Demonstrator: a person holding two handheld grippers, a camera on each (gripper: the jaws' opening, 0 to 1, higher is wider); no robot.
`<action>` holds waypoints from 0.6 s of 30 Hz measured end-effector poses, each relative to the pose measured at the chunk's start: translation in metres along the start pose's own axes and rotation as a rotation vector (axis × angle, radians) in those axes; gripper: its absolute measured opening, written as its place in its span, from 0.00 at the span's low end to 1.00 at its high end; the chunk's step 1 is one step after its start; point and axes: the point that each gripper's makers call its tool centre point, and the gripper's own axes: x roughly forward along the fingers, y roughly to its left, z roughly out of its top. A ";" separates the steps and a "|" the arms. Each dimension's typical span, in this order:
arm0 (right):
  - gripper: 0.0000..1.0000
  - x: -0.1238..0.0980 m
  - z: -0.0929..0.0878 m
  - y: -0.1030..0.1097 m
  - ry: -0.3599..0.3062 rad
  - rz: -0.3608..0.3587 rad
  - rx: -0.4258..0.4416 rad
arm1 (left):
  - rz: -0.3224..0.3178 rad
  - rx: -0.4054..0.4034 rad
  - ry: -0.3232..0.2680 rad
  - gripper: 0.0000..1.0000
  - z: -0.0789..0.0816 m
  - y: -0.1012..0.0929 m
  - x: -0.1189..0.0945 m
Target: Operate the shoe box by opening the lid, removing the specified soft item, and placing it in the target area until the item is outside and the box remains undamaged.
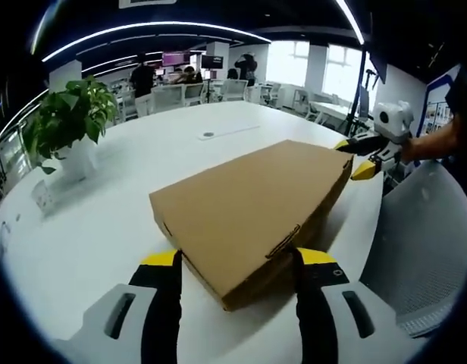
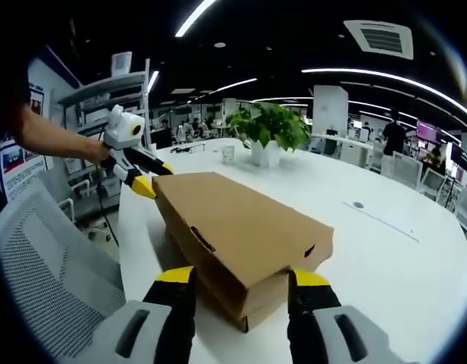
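Both grippers (image 1: 237, 262) (image 2: 242, 282) straddle opposite ends of the closed, matte cardboard shoe box (image 1: 252, 205).

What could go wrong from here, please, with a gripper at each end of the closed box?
1. The box lies near the table edge, beside a chair; an uneven pull might slide it off.
2. Both the left gripper and the right gripper stand open astride box corners; closing hard could dent the cardboard.
3. The lid is shut, and prying at a corner may tear a flap.
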 end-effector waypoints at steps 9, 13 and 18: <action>0.48 -0.005 0.016 0.000 -0.036 0.009 -0.008 | -0.013 -0.004 -0.018 0.62 0.014 0.000 -0.009; 0.49 -0.006 0.022 -0.002 -0.043 0.011 -0.015 | -0.013 -0.013 -0.038 0.62 0.020 0.000 -0.013; 0.48 -0.008 0.030 -0.005 -0.054 0.009 -0.020 | -0.010 -0.022 -0.071 0.62 0.032 0.000 -0.019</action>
